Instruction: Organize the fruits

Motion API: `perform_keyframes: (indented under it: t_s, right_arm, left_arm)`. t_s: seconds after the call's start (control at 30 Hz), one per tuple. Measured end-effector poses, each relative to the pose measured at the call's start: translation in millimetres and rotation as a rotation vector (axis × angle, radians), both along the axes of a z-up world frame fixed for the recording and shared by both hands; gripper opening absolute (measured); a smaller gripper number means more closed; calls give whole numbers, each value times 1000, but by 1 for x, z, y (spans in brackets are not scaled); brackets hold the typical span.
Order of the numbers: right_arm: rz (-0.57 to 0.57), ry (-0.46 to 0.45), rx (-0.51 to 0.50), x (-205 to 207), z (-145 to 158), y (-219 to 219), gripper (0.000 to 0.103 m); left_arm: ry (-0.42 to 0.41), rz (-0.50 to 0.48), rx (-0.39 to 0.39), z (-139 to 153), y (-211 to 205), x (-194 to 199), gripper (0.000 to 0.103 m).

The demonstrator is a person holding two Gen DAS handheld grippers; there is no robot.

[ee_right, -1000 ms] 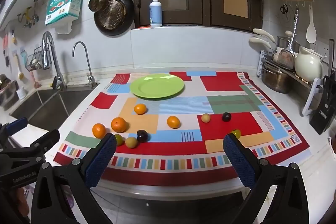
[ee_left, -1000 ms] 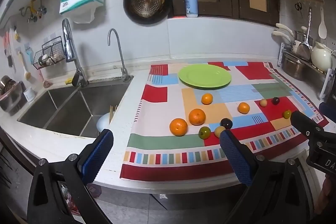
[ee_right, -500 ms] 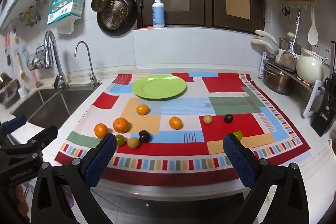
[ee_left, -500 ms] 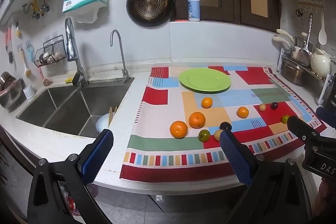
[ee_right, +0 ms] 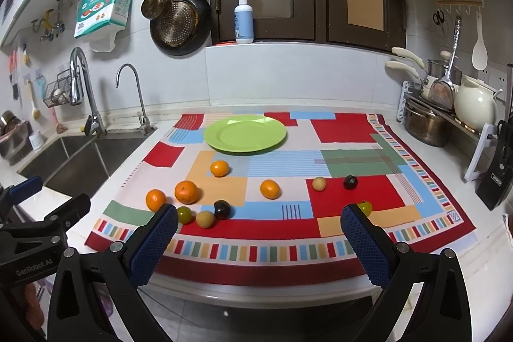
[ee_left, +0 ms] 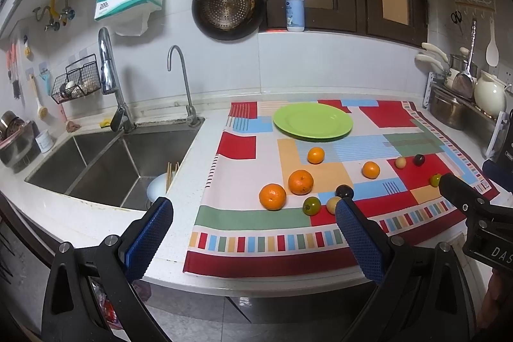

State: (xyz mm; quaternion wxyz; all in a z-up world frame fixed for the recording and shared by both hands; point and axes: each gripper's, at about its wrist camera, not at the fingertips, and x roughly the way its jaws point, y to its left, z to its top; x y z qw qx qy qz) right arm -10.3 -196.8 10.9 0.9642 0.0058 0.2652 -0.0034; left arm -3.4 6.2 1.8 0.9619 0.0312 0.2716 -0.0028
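- While the green plate [ee_right: 245, 133] sits bare near the cloth's back edge, the fruits lie scattered on the patterned cloth [ee_right: 349, 127] in front of it — none on the plate.
- Toward the cloth's front left corner cluster two oranges [ee_right: 186, 191], a green fruit [ee_right: 185, 214], a yellow one [ee_right: 205, 219] and a dark plum [ee_right: 222, 209]; other fruits lie well apart to the right.
- The cloth's front edge hangs over the worktop [ee_left: 198, 156] edge; the sink [ee_left: 105, 162] is to the left.
- The left gripper [ee_left: 253, 236] and right gripper [ee_right: 258, 237] hover off the front edge, jaws wide, holding nothing — open room between them and the fruits.
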Motion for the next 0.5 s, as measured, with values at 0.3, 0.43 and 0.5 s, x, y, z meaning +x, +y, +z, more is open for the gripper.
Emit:
perform_keyframes:
  t_s: [0.3, 0.43, 0.5]
  right_arm:
    - [7, -1, -2, 1, 1, 0, 102]
    - [7, -2, -2, 0, 0, 0, 102]
    - [11, -1, -3, 0, 1, 1, 102]
  left_arm:
    - [-1, 2, 2, 0, -1, 0, 103]
    - [-2, -1, 0, 0, -1, -1, 103]
    - [-3, -5, -4, 0, -1, -1, 103]
